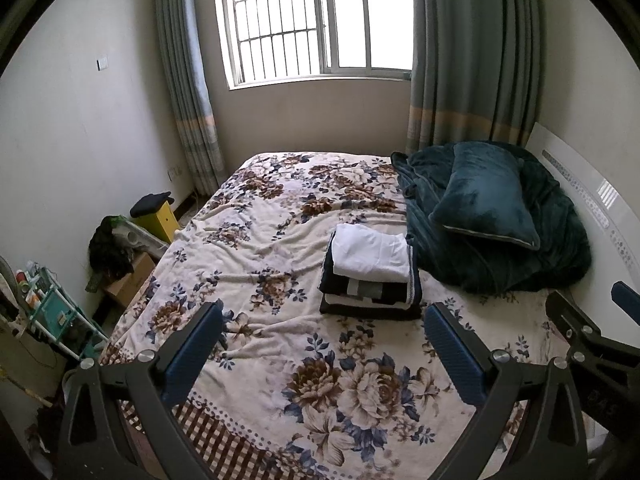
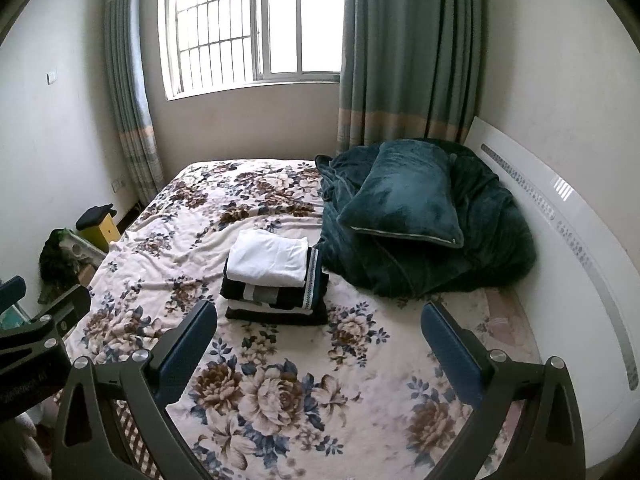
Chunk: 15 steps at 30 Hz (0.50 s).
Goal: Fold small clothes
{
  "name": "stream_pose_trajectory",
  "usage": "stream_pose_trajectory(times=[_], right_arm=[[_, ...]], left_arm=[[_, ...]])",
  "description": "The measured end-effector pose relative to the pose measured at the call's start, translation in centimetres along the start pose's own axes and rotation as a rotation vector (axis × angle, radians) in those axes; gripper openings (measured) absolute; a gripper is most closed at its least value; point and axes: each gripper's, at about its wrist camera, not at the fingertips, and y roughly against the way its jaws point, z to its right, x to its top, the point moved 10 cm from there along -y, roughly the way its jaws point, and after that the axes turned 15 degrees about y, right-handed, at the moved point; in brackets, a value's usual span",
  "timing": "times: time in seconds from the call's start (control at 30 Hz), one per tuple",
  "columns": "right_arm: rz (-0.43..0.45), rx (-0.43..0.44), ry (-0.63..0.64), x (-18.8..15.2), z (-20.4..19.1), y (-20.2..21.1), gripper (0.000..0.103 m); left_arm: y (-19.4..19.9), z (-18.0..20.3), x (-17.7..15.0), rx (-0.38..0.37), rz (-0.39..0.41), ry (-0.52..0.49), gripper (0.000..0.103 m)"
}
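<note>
Both sets of tongs hang above the near part of the bed, spread wide with nothing between their blue pads. Seen from its own camera, the left tongs (image 1: 324, 344) frame a stretch of the floral blanket (image 1: 256, 240), and the right tongs (image 2: 320, 344) do the same a little further right; each also shows at the edge of the other's view. Neither touches any cloth.

Beyond them, near the middle of the bed, sits the stack of folded clothes (image 1: 370, 280), apart from both tongs. A folded white garment (image 1: 370, 254) lies on top, over dark pieces, one with a grey and white band on its near edge and another with a patterned trim down the right side. The stack rests flat on the blanket, its edges roughly squared.

Just right of the stack, a heap of dark teal bedding (image 1: 520, 256) fills the far right of the bed, with a teal pillow (image 1: 480, 196) lying tilted on top of it. A white headboard (image 2: 560, 216) runs along the right wall. At the far end a barred window (image 1: 312, 20) stands between grey-green curtains (image 1: 472, 60). On the floor to the left are a yellow stool (image 1: 158, 220) and a cardboard box (image 1: 128, 284).
</note>
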Motion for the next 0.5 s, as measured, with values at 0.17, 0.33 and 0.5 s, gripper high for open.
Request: stream_pose_trajectory(times=[0.17, 0.33, 0.5], right_arm=[[0.004, 0.0, -0.007, 0.01, -0.26, 0.02, 0.103], [0.003, 0.002, -0.005, -0.05, -0.18, -0.02, 0.103], [0.006, 0.001, -0.006, -0.09, -0.12, -0.01, 0.103]], left_arm=[[0.15, -0.12, 0.09, 0.001, 0.003, -0.002, 0.103], [0.25, -0.04, 0.36, -0.001, 0.006, -0.004, 0.103], [0.46, -0.11, 0.88, 0.002, 0.015, -0.005, 0.103]])
